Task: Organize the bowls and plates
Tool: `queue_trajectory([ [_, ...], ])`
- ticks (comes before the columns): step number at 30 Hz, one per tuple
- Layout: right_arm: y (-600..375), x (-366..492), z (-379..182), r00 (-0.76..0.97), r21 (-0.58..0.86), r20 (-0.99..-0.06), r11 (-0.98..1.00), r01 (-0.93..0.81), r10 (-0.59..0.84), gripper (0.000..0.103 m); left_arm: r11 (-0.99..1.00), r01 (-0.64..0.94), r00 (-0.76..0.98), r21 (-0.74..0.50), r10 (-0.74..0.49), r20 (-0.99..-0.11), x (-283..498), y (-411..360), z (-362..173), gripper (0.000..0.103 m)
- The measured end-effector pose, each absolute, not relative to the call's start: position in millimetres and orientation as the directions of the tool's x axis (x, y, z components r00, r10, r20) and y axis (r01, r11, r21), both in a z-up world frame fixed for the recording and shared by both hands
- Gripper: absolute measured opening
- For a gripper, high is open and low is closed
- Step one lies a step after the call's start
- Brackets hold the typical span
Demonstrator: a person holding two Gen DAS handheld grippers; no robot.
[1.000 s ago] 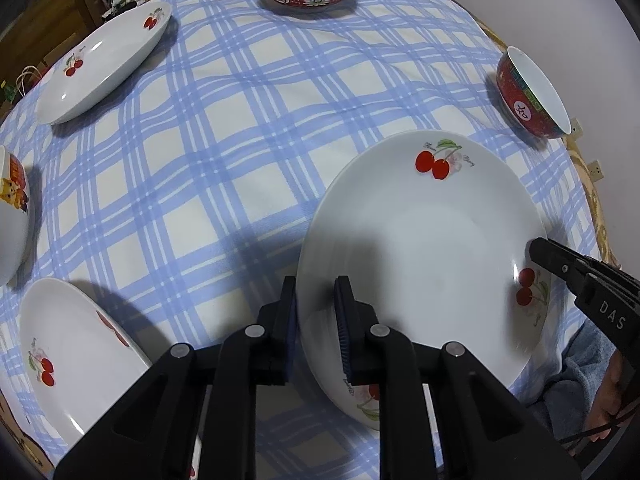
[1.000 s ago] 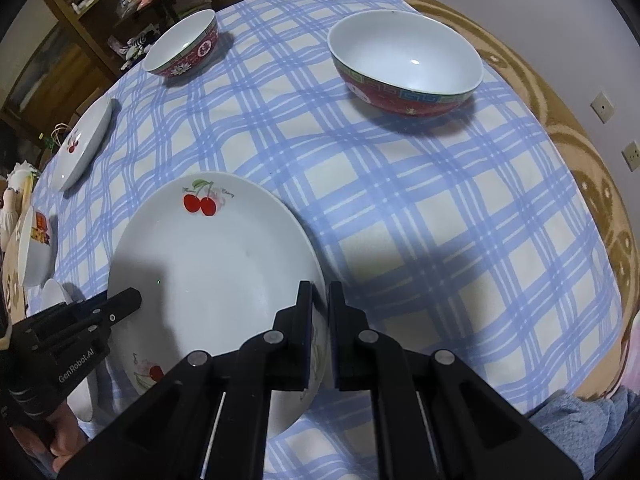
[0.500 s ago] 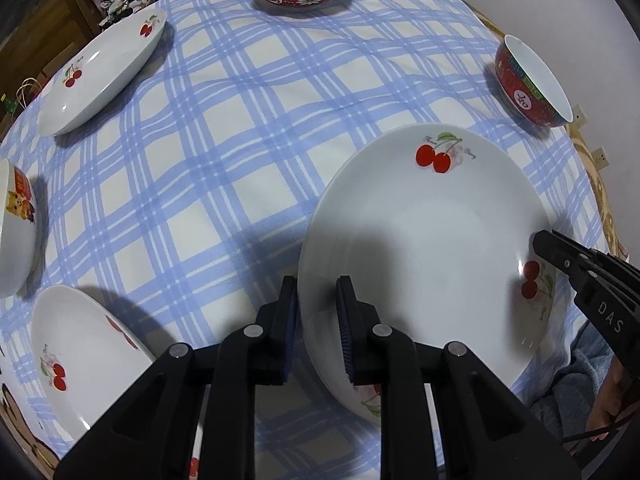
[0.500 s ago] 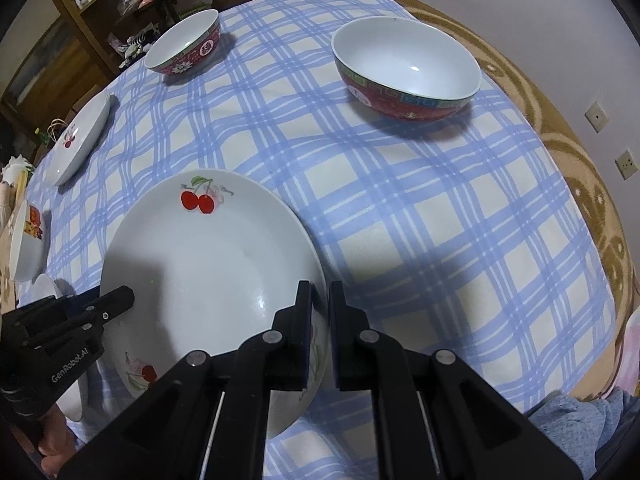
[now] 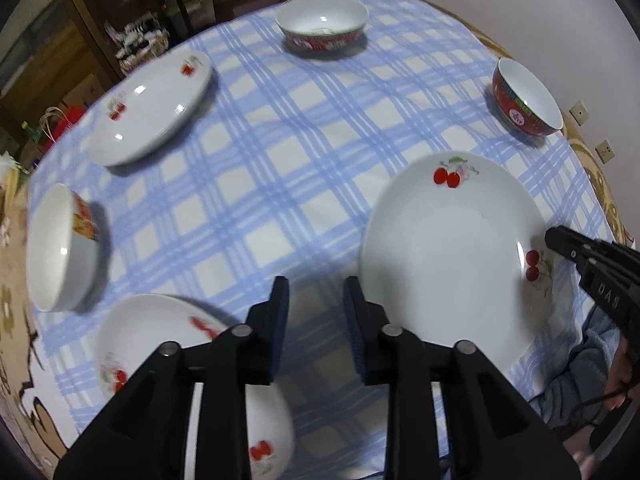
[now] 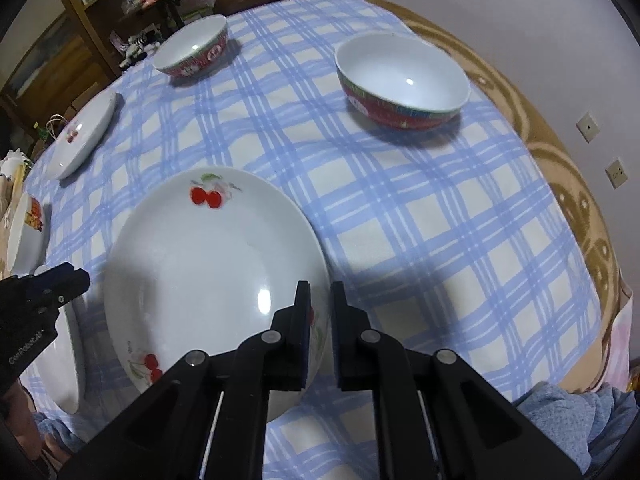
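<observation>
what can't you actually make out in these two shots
- Left wrist view: the nearest cherry plate is motion-blurred, partly covered by the left tool, whose jaws are opening with nothing between them.
- Right wrist view: where the right tool meets the big cherry plate's rim is masked by its own fingers.
- Both views: shelf clutter is too small and dark to identify.

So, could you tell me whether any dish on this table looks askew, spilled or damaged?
Nothing looks spilled or broken. The one odd thing is the cherry plate: the right gripper pinches its rim, so it sits tilted over the checked tablecloth instead of lying flat.
</observation>
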State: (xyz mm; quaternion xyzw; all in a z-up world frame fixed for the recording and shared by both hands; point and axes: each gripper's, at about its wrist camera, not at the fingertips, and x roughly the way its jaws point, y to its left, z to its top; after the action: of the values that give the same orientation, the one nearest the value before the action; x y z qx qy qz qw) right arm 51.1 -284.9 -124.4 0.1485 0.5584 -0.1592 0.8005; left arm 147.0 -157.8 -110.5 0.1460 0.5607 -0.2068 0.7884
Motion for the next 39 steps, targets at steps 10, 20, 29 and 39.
queue_trajectory([
  [10,-248,61,-87,0.432,0.05,-0.894,0.932,0.358,-0.118,0.071,0.877,0.476,0.377,0.061,-0.14,-0.916,149,-117,-72,0.074],
  [20,-205,65,-75,0.51,0.075,-0.852,0.936,0.344,-0.119,0.099,0.892,0.441,0.438,0.103,-0.114,-0.892,147,-81,-58,0.09],
  [29,-166,72,-68,0.561,0.076,-0.821,0.953,0.295,-0.108,0.099,0.909,0.404,0.437,0.103,-0.092,-0.895,148,-38,-65,0.09],
  [39,-126,81,-65,0.6,0.044,-0.791,0.966,0.254,-0.122,0.099,0.927,0.359,0.444,0.11,-0.066,-0.894,150,-2,-84,0.09],
])
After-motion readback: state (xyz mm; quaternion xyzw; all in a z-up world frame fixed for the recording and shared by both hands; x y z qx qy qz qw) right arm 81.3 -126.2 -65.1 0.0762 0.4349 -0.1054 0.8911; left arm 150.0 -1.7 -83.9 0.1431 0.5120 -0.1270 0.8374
